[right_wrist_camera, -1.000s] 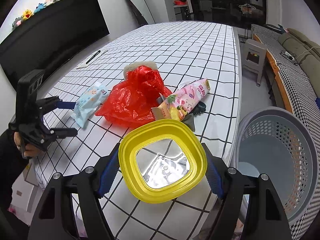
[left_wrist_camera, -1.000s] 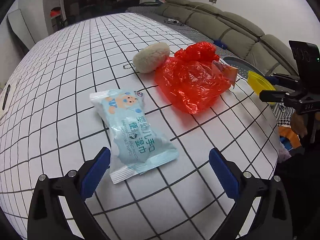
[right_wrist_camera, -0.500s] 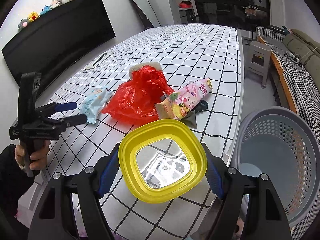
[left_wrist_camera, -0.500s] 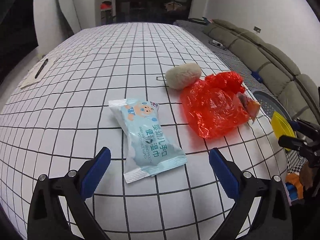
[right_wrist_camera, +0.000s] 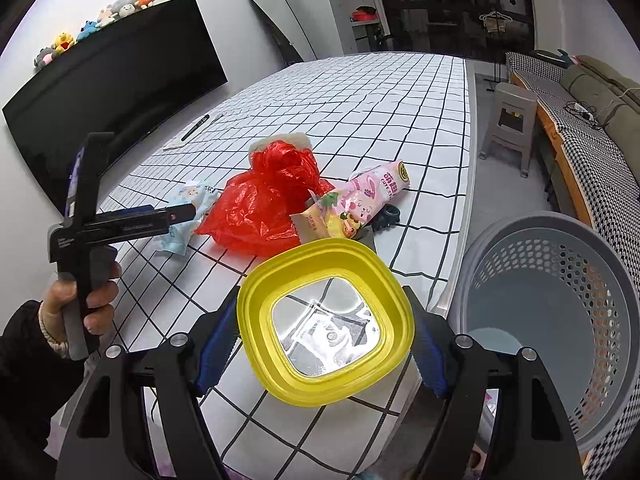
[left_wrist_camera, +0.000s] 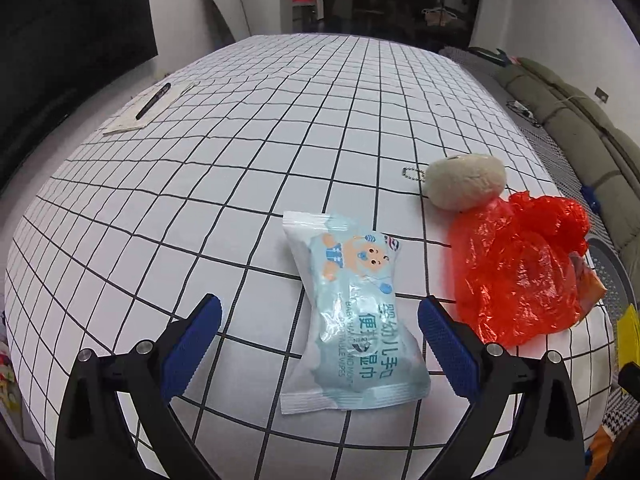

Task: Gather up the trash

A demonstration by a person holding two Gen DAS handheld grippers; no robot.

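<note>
A light-blue wet-wipes pack (left_wrist_camera: 352,320) lies flat on the checked tablecloth (left_wrist_camera: 280,160). My left gripper (left_wrist_camera: 320,312) hovers over the pack's near end, open, with a blue pad on each side and neither touching it. Right of the pack lies a crumpled red plastic bag (left_wrist_camera: 520,264). My right gripper (right_wrist_camera: 322,308) is shut on a yellow square bowl (right_wrist_camera: 280,264) with a shiny bottom, held above the table's near corner. Behind it lie a yellow snack bag (right_wrist_camera: 328,220) and a pink snack pack (right_wrist_camera: 372,192). A grey perforated basket (right_wrist_camera: 560,320) stands on the floor to the right.
A beige plush keychain (left_wrist_camera: 464,186) sits behind the red bag. A pen on paper (left_wrist_camera: 152,102) lies at the far left of the table. A small dark object (right_wrist_camera: 388,214) lies by the pink pack. A grey stool (right_wrist_camera: 508,120) and a sofa (left_wrist_camera: 580,120) stand beyond the table.
My left gripper has rolled and swung, so the wipes pack now sits between its fingers and the red bag has shifted right. The right gripper keeps still with the yellow bowl.
</note>
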